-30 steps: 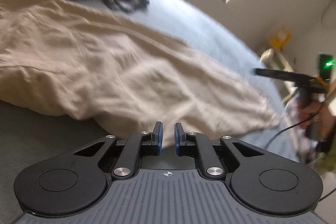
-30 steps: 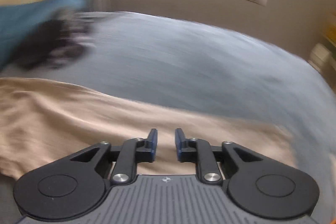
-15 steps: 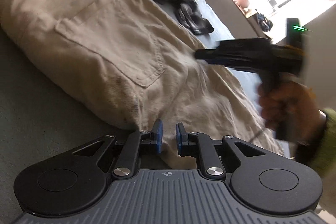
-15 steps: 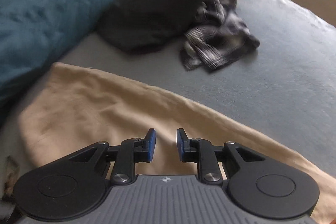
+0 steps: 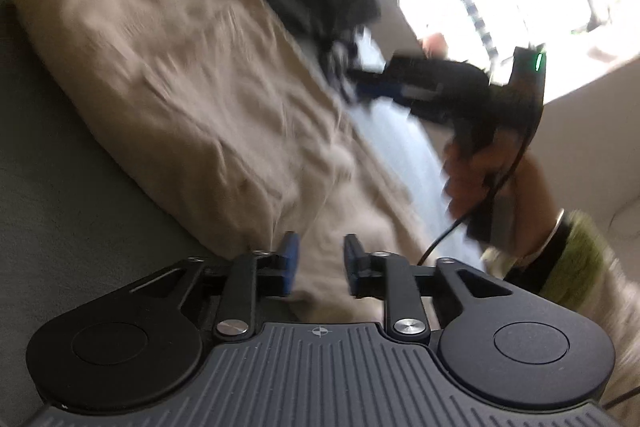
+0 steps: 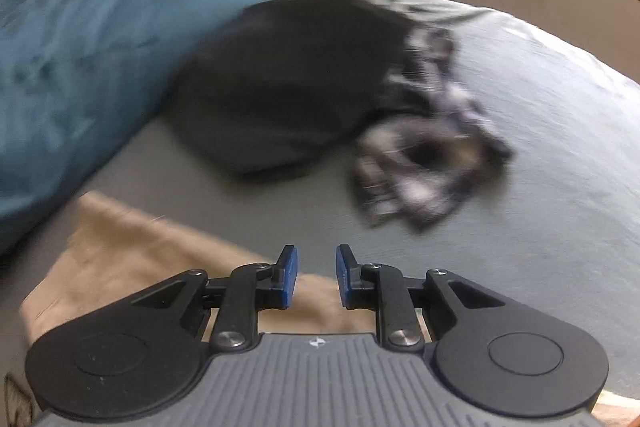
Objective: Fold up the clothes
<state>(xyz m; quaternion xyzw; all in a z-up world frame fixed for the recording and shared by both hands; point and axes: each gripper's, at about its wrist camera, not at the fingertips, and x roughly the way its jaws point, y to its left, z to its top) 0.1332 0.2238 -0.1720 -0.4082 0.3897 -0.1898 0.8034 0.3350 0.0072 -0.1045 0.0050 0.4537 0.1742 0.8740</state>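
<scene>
Opening over the tan trousers point(image 5: 168, 75), the left gripper point(image 5: 318, 261) grips nothing — the right gripper point(image 6: 316, 273) hangs narrowly parted, empty.

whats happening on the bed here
A person with a handheld gripper in each hand is working on a pair of beige trousers spread on a grey bed. The left gripper sits at the near edge of the trousers, its fingers opening with nothing pinched. The right gripper hovers over the trousers' far edge, slightly open and holding nothing. A dark garment, a patterned one and a blue pillow lie further back, untouched.
</scene>
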